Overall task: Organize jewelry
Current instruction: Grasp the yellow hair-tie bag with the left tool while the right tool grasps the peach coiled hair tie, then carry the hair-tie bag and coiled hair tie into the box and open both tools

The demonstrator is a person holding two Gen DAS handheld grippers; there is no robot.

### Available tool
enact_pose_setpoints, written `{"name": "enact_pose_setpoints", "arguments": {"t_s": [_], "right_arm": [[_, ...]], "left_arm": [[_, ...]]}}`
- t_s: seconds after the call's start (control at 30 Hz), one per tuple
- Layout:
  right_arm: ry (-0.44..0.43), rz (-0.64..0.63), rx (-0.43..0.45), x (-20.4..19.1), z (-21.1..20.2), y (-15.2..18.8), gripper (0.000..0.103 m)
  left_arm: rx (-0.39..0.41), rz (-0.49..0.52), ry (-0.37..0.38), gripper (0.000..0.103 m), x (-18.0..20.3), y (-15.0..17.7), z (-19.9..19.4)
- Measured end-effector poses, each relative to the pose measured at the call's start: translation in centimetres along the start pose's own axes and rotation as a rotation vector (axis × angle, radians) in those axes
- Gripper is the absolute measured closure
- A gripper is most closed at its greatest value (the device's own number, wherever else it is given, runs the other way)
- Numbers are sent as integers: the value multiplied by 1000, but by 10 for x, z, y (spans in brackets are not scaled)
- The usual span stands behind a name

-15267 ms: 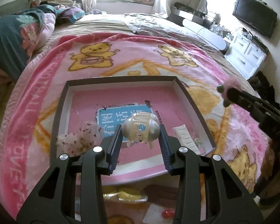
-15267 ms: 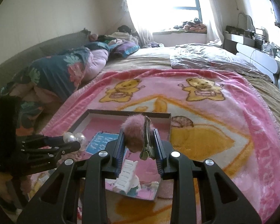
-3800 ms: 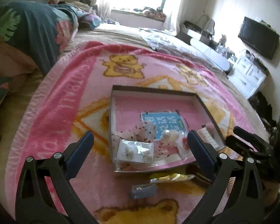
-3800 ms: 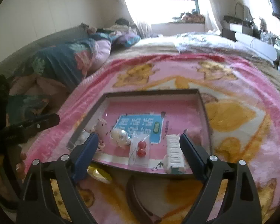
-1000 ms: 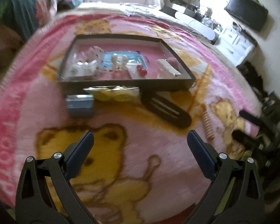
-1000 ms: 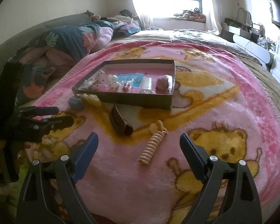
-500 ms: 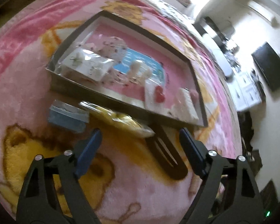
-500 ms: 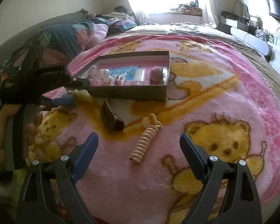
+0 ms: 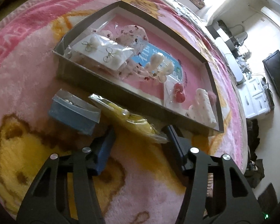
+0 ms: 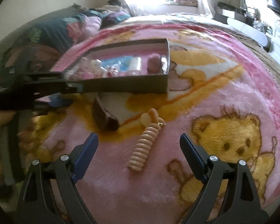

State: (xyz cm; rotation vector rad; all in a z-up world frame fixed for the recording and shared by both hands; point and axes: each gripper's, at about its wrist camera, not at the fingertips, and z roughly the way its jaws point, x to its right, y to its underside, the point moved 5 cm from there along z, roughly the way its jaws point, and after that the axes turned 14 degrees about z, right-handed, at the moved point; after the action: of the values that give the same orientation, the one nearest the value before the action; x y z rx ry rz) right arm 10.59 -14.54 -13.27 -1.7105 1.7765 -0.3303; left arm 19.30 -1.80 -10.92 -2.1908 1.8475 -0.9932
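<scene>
Pink fleece covers the bed (image 10: 233, 100), and a shallow grey tray (image 9: 110, 85) lies on it as the collecting place: earrings on a white card (image 9: 102, 53), red bead earrings (image 9: 179, 92) and a white comb clip (image 9: 203, 106) already lie inside, so sorting looks well along. Four pieces remain outside, close by its near wall. A yellow item in a clear packet (image 9: 128, 117) lies right against that wall, with a small blue box (image 9: 74, 115) beside it. The left claw (image 9: 140, 140) points steeply down at the packet; its jaws have just been closing and stand half-narrowed either side of the packet's near end, pads not yet pressing. Probably the packet goes into the tray next; the slippery film could slide out of a shallow pinch. The right claw (image 10: 139, 145) hovers wide above a peach spiral hair tie (image 10: 145, 143), which lies on the blanket between its fingers, a dark brown hair clip (image 10: 104, 118) just beyond.
</scene>
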Motion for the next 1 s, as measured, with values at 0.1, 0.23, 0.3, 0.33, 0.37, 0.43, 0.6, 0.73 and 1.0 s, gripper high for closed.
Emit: {"name": "enact_pose_setpoints", "arguments": {"t_s": [0.1,0.23,0.3,0.33,0.37,0.43,0.6,0.73,1.0], "right_arm": [[59,24,-44,9,16,2,41],[85,-18,-27,11,17,6,69],[58,-34,-16,10,12,8,86],[55,-39,-12,11,11,8,86],[51,-42,-9,11,9,9,86],[40,-40,-6,12,6,11,86],[24,-33,4,15,-6,11,86],[15,-31,19,15,-17,11,86],[-11,-43,56,7,-37,9,86]], "left_arm": [[-4,14,3,70,-2,5,0],[-2,9,24,80,-6,12,-3],[1,10,37,88,-7,15,-5],[1,15,40,89,-7,18,-6],[1,21,40,91,-7,20,-6],[1,23,56,93,-9,23,-8],[6,52,78,97,-6,30,-17],[-2,102,94,99,-1,39,-24],[10,224,86,99,20,56,-40]]}}
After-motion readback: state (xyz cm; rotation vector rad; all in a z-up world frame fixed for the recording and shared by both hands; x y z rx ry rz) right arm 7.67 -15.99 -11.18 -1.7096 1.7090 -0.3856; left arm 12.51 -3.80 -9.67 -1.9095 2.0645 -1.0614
